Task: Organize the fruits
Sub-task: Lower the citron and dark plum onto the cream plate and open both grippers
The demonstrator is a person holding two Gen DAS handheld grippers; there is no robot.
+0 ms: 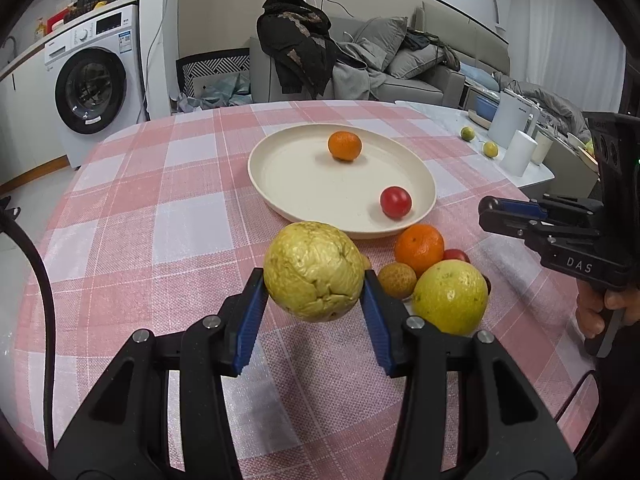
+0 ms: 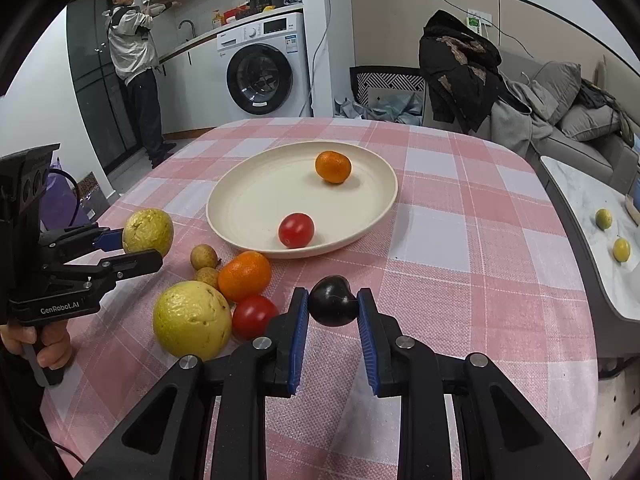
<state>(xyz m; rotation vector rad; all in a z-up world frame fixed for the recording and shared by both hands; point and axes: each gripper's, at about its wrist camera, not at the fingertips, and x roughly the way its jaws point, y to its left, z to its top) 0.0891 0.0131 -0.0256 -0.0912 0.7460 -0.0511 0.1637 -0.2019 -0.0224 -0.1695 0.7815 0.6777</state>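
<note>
The left gripper (image 1: 314,286) has its jaws clamped on a wrinkled yellow guava (image 1: 314,271), held above the table (image 1: 120,208) on the near side of the plate (image 1: 296,184). The right gripper (image 2: 333,308) has its jaws closed on a dark plum (image 2: 333,306), also clear of the cloth.

The cream plate sits mid-table and holds two fruits: a tangerine (image 2: 333,167) toward its far side and a red tomato (image 2: 296,230) near its front rim, the two well apart.

Just beside the plate's near edge a loose cluster lies on the checked cloth: a second tangerine (image 2: 245,276), a second tomato (image 2: 254,317), a large yellow-green guava (image 2: 192,320) and two small brown longans (image 2: 204,257), packed close together.
</note>
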